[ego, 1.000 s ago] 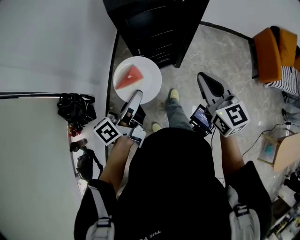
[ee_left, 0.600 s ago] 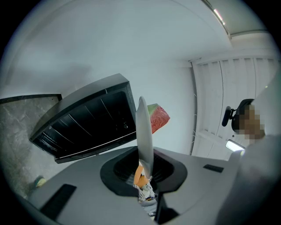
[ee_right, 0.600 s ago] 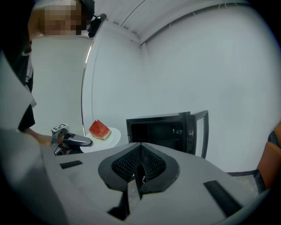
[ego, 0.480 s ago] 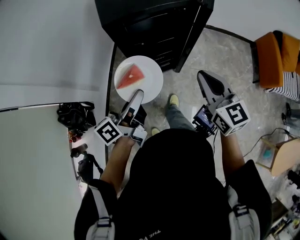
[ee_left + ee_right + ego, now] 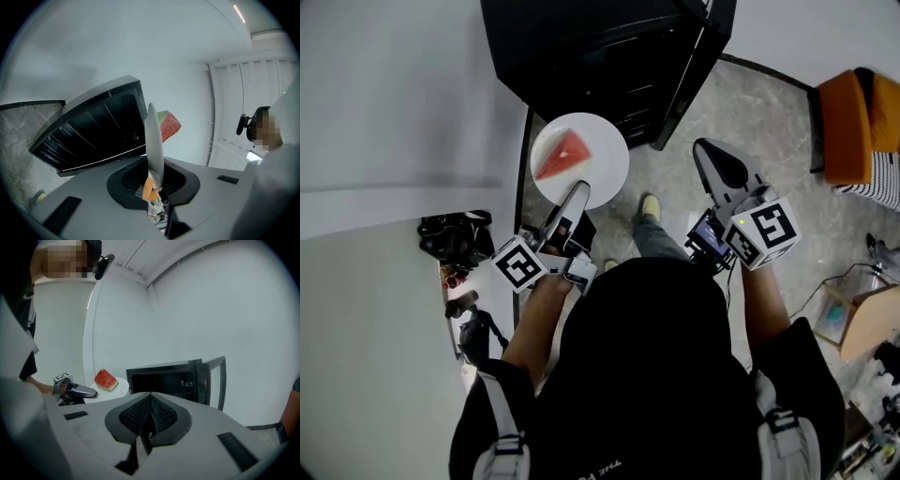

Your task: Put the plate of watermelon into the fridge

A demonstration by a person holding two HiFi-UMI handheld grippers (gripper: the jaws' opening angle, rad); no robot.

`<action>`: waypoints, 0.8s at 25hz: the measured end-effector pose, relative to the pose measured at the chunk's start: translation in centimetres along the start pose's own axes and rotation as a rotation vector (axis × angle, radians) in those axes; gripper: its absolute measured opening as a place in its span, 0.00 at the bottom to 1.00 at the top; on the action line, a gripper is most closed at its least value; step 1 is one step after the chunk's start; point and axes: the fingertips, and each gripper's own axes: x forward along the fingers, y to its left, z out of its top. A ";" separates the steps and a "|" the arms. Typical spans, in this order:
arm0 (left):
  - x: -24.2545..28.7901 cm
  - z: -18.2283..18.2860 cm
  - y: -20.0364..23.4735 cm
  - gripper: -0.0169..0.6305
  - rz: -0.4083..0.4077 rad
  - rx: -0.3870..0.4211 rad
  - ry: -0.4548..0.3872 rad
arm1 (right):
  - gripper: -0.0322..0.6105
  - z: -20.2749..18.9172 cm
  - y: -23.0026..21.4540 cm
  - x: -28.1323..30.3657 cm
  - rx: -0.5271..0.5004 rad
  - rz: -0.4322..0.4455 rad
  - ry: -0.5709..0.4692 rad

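Just short of the open fridge (image 5: 600, 47): pinching the plate (image 5: 602, 150) by its near rim with the left gripper (image 5: 575, 197), holding it level for the watermelon (image 5: 562, 156); right gripper (image 5: 719, 171) pressed together, empty, clear on the right.

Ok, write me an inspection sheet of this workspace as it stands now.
Surface: grey stone floor; no table seen.
Job's things: plate with watermelon held level in front of the fridge, whose door is open.
Clutter: black bag by the left wall; cardboard box at right.
Grippers: left gripper shut on the plate rim; right gripper shut, empty.
Cables: thin cable on the floor at right.
Surroundings: orange chair, white walls.
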 end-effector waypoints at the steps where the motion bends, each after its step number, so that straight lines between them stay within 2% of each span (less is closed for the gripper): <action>1: 0.0 0.0 0.0 0.11 -0.001 0.000 -0.002 | 0.07 0.1 0.0 0.1 -0.003 0.003 -0.002; 20: -0.1 0.6 -1.2 0.11 -0.028 0.019 -0.065 | 0.07 2.1 0.7 1.3 -0.057 0.071 -0.029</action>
